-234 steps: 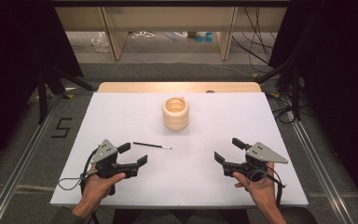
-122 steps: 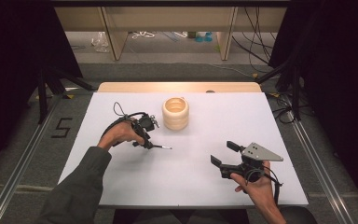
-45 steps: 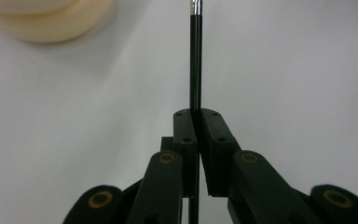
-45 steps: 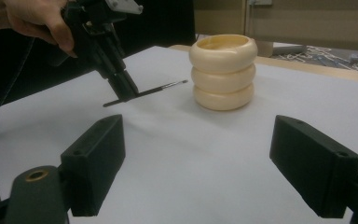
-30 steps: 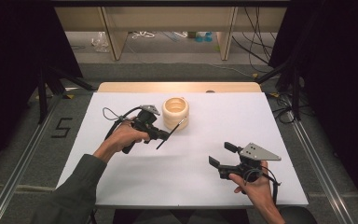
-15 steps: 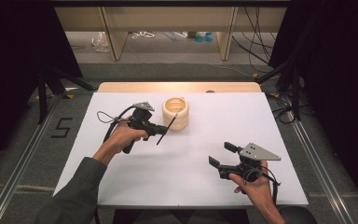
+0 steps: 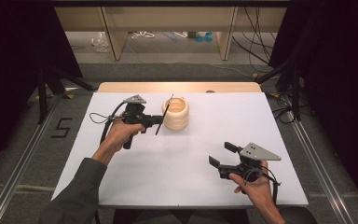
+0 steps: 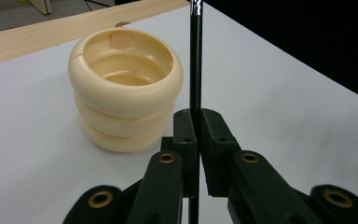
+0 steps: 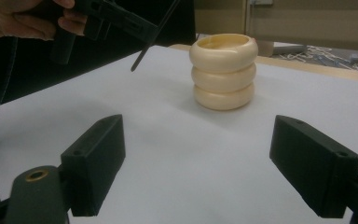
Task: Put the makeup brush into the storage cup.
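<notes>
Left gripper (image 7: 154,120) clamps a thin black stick (image 7: 164,114) just left of the cream, ribbed, three-ring plastic cup (image 7: 175,113); right gripper (image 7: 220,155) gapes wide, holding nothing.

Raised off the white table (image 7: 121,177), the stick slants, its top end leaning toward the cup's rim and its lower end pointing away from the cup; in the left gripper view it runs up between the pressed-together jaws beside the cup. Right of the cup and nearer the person, the right gripper faces it, well apart.

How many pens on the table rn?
1. The black pen is off the table surface, clamped in the left tongs, tilted just left of the cream ringed holder. The holder's inside looks empty, though its bottom is partly hidden.
</notes>
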The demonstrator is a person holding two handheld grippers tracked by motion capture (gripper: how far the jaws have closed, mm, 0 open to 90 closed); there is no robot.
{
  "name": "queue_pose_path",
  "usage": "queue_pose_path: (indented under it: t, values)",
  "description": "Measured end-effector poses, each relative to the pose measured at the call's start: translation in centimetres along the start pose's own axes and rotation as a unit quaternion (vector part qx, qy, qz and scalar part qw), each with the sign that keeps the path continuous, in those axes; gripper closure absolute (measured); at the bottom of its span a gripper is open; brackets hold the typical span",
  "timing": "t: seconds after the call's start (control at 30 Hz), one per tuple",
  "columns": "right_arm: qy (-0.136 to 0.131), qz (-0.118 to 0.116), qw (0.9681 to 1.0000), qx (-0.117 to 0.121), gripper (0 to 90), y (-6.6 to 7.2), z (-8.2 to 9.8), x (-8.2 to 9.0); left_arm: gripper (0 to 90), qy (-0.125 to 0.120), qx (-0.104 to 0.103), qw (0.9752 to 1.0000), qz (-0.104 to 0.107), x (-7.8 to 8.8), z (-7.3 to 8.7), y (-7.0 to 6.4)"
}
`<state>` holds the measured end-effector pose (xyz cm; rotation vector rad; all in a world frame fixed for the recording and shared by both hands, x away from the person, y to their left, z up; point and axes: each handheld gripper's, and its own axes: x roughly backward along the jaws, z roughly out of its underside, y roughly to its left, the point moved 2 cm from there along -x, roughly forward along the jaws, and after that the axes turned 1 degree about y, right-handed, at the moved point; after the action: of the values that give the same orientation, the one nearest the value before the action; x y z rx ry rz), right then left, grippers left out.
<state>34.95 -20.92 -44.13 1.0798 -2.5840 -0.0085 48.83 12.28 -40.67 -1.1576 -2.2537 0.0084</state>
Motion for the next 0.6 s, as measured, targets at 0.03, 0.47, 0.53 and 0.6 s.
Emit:
queue_pose_path:
  t: [0.03, 0.47, 0.53, 0.6]
  values:
    - [0.002, 0.001, 1.0, 0.002, 19.0, -0.03, -0.01, 0.05, 84.9, 0.0, 0.0, 1.0, 0.0, 0.0, 0.0, 0.0]
    - [0.004, 0.002, 1.0, 0.003, 19.0, -0.09, -0.05, 0.14, 84.9, -0.023, 0.003, 0.9997, -0.011, 0.28, -0.3, 0.57]
    - [0.003, 0.001, 1.0, 0.003, 19.0, -0.07, -0.05, 0.14, 84.9, -0.025, 0.002, 0.9996, -0.012, 0.26, -0.32, 0.57]
    - [0.003, 0.001, 1.0, 0.003, 19.0, -0.06, -0.06, 0.14, 84.9, -0.029, -0.001, 0.9995, -0.008, 0.19, -0.36, 0.59]
